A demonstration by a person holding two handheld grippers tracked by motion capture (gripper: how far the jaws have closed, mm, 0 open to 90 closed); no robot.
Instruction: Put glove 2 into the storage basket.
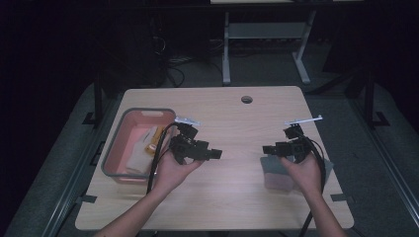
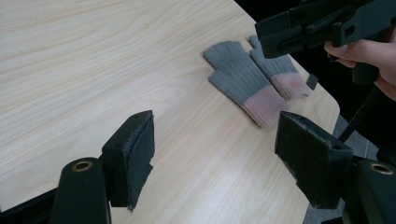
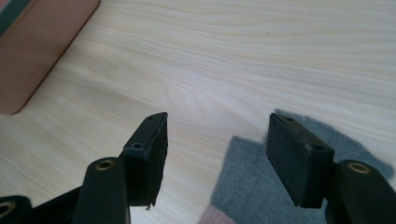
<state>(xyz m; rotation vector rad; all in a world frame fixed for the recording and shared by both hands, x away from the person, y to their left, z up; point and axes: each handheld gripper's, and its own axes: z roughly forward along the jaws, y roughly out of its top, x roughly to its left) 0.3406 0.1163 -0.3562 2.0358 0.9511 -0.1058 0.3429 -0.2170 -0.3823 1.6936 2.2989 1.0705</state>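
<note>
Both sets of jaws are spread wide, nothing pinched. The grey gloves (image 2: 254, 79) lie at upper right under the right gripper (image 3: 217, 158); best lowered squarely onto one cuff. The left gripper (image 2: 215, 158) can wait.

Ribbed grey knit gloves (image 2: 254, 81) with pink cuffs are laid on a matt, pale wood-grain table (image 2: 93, 60); a smooth pink plastic bin (image 1: 118, 148) is seen left.

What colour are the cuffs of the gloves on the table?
The cuffs of the grey gloves are pink; this shows best in the left gripper view.
</note>
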